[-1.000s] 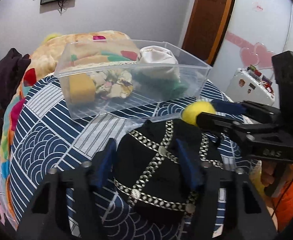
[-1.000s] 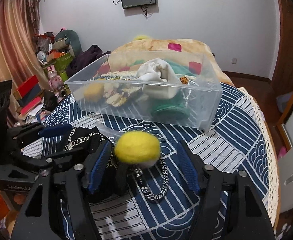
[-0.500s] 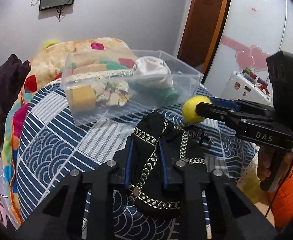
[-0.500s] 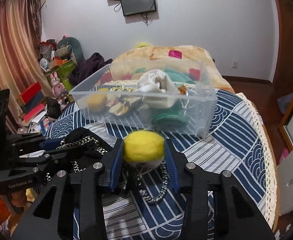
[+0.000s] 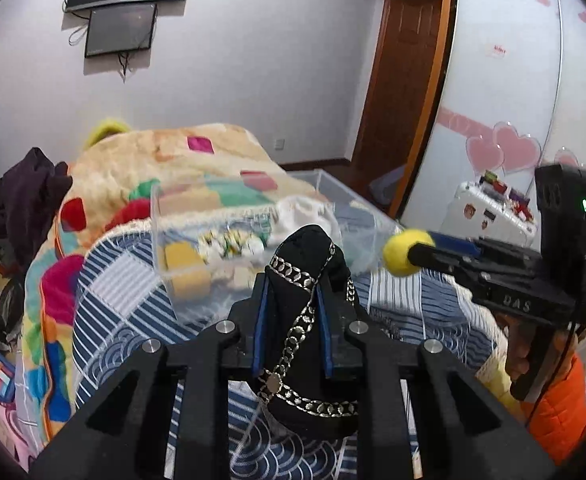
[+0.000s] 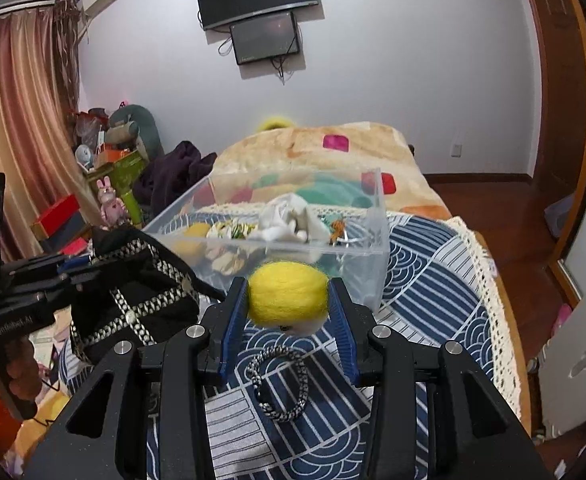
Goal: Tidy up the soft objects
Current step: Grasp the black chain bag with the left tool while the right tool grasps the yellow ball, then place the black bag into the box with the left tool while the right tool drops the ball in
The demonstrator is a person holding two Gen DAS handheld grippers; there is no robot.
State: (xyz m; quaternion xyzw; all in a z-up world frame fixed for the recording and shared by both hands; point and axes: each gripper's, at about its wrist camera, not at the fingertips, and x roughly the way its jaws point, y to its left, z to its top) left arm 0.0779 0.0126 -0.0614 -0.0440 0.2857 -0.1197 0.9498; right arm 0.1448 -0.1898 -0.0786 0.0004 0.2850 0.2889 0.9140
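Note:
My left gripper point(image 5: 293, 284) is shut on a black hat with silver chain trim point(image 5: 309, 320), held up above the bed; the hat also shows in the right wrist view point(image 6: 137, 288). My right gripper point(image 6: 289, 296) is shut on a yellow felt ball point(image 6: 289, 296) with a braided cord loop point(image 6: 281, 384) hanging under it; the ball also shows in the left wrist view point(image 5: 403, 252). A clear plastic bin point(image 6: 373, 252) with several soft items lies just beyond both grippers, and it shows in the left wrist view point(image 5: 161, 248).
The bed has a blue and white patterned cover point(image 6: 433, 280) and a colourful blanket point(image 6: 313, 148) behind the bin. Dark clothes point(image 6: 173, 176) and clutter lie at the left. A wooden door point(image 5: 405, 60) and white wardrobe point(image 5: 513, 80) stand at the right.
Both grippers closed, the left on the black hat and the right on the yellow ball, and both lifted their items off the bed towards the bin.

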